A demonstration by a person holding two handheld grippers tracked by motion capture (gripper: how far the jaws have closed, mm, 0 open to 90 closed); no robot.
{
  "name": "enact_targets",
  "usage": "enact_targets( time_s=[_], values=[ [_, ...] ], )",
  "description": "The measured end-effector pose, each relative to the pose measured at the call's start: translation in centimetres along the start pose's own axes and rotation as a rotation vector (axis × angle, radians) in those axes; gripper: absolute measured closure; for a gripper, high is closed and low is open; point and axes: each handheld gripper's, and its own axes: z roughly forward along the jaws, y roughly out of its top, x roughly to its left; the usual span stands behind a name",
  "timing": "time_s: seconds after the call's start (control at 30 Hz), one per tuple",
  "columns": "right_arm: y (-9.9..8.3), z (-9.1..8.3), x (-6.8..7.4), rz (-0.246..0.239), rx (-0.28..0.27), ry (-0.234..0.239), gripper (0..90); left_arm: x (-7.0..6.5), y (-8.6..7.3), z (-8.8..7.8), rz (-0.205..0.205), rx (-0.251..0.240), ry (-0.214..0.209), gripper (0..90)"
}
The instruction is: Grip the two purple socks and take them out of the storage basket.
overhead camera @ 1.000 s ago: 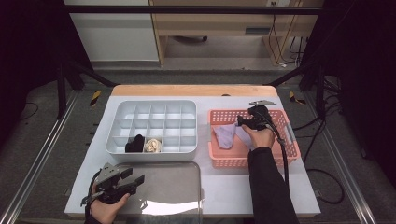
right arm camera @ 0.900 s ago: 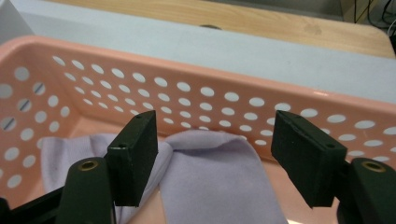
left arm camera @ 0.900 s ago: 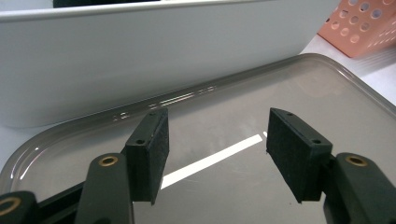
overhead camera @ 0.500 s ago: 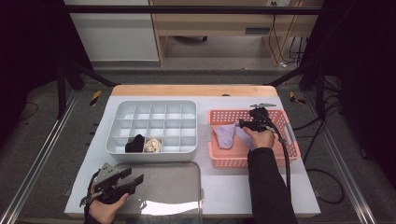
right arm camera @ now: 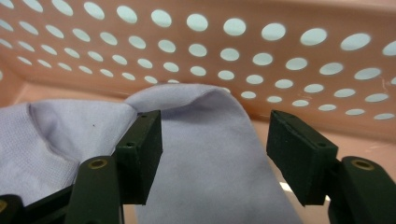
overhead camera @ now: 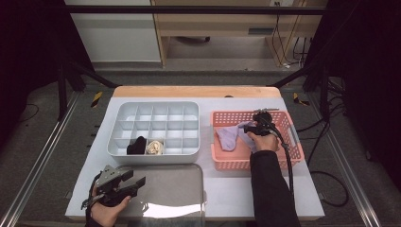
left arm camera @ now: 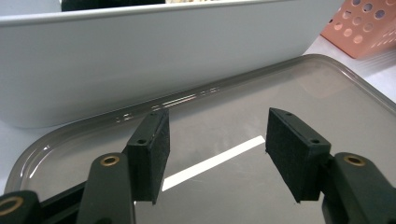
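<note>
Your table point(overhead camera: 189, 97) carries, from biggest down, a grey tray point(overhead camera: 175, 189) at the near edge, a white divided box point(overhead camera: 156, 108) behind it and a pink basket point(overhead camera: 279, 158) to the right of the box. In the front row of the box you have two filled cells side by side: a black bundle point(overhead camera: 137, 145) and a cream bundle point(overhead camera: 154, 147). The lilac cloth point(overhead camera: 229, 137) lies crumpled in the left part of the basket, on its floor. Your right gripper point(overhead camera: 249, 128) is down inside the basket, over the cloth – in the right gripper view the cloth point(right arm camera: 205, 154) rises as a fold between the jaws, but the pads point(right arm camera: 144, 154) do not press on it; the jaws were just closing a little and stand apart, nothing is held. Your left gripper point(overhead camera: 135, 182) rests low over the left end of the tray point(left arm camera: 261, 186), jaws wide apart and empty, facing the box wall point(left arm camera: 154, 60).
</note>
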Motion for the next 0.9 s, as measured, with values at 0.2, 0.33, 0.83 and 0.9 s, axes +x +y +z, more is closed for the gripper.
enact_targets(
  time_s=[0.2, 0.33, 0.83, 0.9],
  values=[
    [-0.3, 0.5, 0.1, 0.003, 0.078, 0.002, 41.8, 0.0, 0.0, 0.0, 0.0, -0.001, 0.002, 40.0],
    [-0.4, 0.7, 0.0, 0.01, 0.111, -0.008, 48.6, 0.0, 0.0, -0.1, -0.002, -0.005, 0.002, 40.1],
    [-0.1, -0.1, 0.1, 0.025, 0.189, 0.022, 87.6, 0.1, 0.0, -0.1, -0.01, -0.007, 0.0, 40.2],
    [0.1, -0.5, 0.1, 0.018, 0.175, 0.014, 87.8, 0.1, 0.0, -0.1, -0.012, -0.007, -0.001, 40.4]
  ],
)
